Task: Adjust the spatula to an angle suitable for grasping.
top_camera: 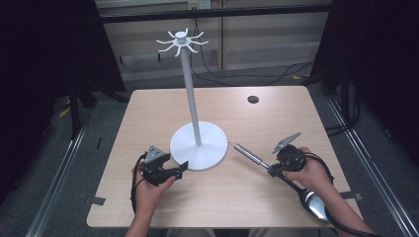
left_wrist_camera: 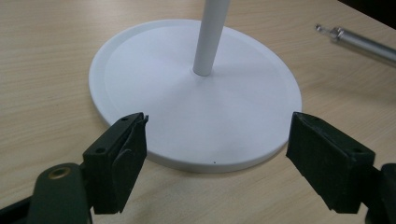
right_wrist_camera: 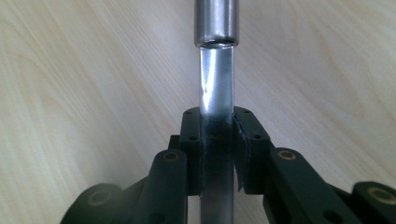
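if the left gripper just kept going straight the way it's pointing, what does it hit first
Most likely the white stand's round base: the left gripper has its jaws open and aimed at the near rim, level with the table. Beyond the rim stands the pole.

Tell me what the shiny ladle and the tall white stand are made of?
The ladle looks like polished metal, probably steel: its handle mirrors the light, seen close in the right gripper view. The white stand has a smooth matte finish with soft shading and no glare; it could be painted metal or plastic, which the look leaves open.
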Motion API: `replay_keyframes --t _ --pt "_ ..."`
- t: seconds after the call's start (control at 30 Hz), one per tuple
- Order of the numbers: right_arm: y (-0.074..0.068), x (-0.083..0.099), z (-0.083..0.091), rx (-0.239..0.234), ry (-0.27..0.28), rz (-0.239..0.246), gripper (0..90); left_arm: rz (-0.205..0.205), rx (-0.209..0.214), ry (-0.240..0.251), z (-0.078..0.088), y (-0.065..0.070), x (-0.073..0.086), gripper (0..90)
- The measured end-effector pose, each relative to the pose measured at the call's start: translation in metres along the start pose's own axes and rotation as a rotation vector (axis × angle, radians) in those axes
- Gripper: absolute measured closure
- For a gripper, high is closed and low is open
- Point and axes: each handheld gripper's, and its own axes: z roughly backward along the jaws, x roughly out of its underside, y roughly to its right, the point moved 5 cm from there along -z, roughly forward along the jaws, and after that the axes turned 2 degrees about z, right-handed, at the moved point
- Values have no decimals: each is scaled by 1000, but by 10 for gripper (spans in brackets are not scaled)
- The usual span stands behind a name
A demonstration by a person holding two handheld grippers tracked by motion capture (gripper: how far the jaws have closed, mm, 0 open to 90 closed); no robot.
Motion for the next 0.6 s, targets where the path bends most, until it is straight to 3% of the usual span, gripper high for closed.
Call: replay_keyframes --t 0.37,0.6 --pt "5 -15 23 -9 243 -84 761 -7 5 -1 -2 3 -1 201" --pt "7 -19 32 -22 350 -113 761 -8 14 3 -1 5 -2 201"
